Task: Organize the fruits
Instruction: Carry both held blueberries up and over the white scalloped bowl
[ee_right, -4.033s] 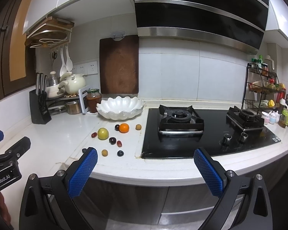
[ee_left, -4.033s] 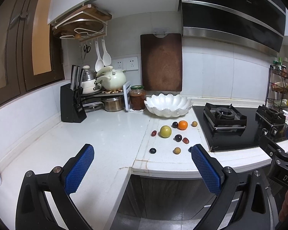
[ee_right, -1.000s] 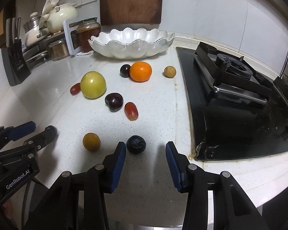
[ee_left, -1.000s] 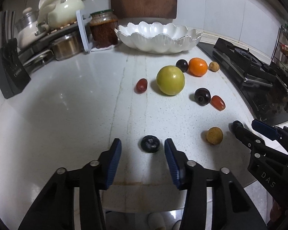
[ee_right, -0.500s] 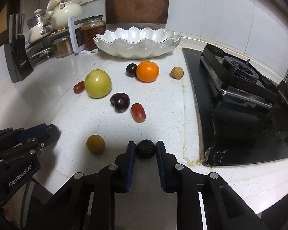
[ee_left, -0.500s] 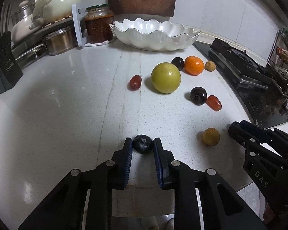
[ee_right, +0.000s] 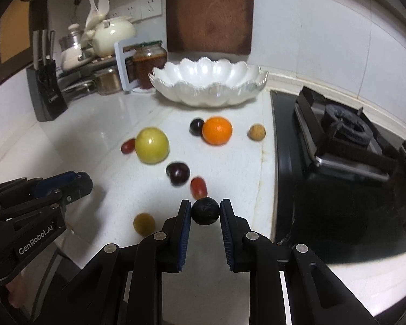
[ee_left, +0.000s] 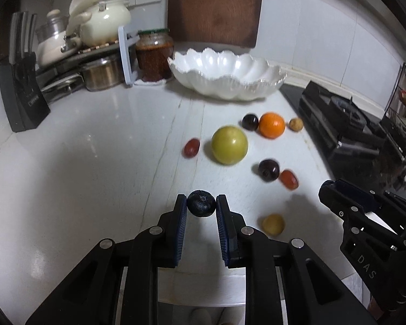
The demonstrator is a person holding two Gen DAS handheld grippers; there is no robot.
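Observation:
My left gripper (ee_left: 201,205) is shut on a dark blueberry (ee_left: 201,204) and holds it just above the white counter. A second dark blueberry (ee_right: 205,211) sits pinched in my right gripper (ee_right: 205,211), also shut and off the counter. Loose fruit lies beyond: a green apple (ee_left: 229,145), an orange (ee_left: 271,124), two dark plums (ee_left: 268,169) (ee_left: 250,121), two red grape tomatoes (ee_left: 191,147) (ee_left: 289,179) and two small tan fruits (ee_left: 273,224) (ee_left: 295,124). The scalloped white bowl (ee_left: 227,75) stands behind them with nothing visible inside. Each gripper shows at the other view's edge.
A black gas hob (ee_right: 338,146) borders the fruit on the right. A knife block (ee_left: 21,100), pots and a kettle on a rack (ee_left: 75,51), and a jar (ee_left: 154,54) line the back left. A wooden board (ee_left: 215,8) hangs on the tiled wall.
Both grippers closed from wide open onto a blueberry each, then rose, lifting the berries off the counter.

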